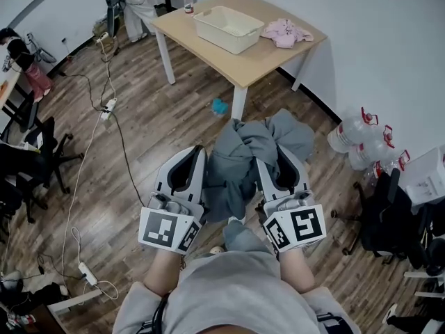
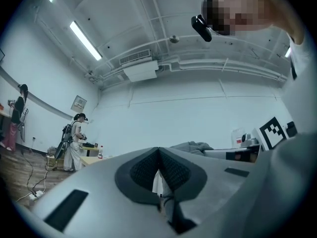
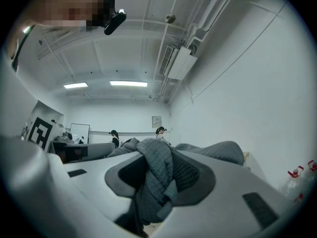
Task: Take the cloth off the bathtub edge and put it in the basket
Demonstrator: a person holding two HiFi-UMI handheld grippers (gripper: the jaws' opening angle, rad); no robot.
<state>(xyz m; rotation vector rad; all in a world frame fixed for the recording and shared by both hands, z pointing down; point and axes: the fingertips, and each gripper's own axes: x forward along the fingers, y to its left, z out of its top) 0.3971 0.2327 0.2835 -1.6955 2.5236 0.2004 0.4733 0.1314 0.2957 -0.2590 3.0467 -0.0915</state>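
Note:
A grey quilted cloth (image 1: 240, 162) hangs bunched in the air between my two grippers, over the wooden floor. My right gripper (image 1: 268, 164) is shut on it; in the right gripper view a fold of the cloth (image 3: 154, 160) is pinched between the dark pads and droops below them. My left gripper (image 1: 195, 156) is to the left of the cloth, its pads shut together with nothing between them (image 2: 158, 168). The cloth (image 2: 194, 147) shows just past it on the right. The white basket (image 1: 228, 28) stands on the wooden table (image 1: 243, 65) ahead. No bathtub is in view.
A pink cloth (image 1: 286, 32) lies on the table right of the basket, and a bottle (image 1: 188, 2) stands at its far corner. Water jugs (image 1: 361, 141) stand by the right wall. Cables and a power strip (image 1: 108, 108) cross the floor on the left. A small blue thing (image 1: 220, 106) lies by the table leg.

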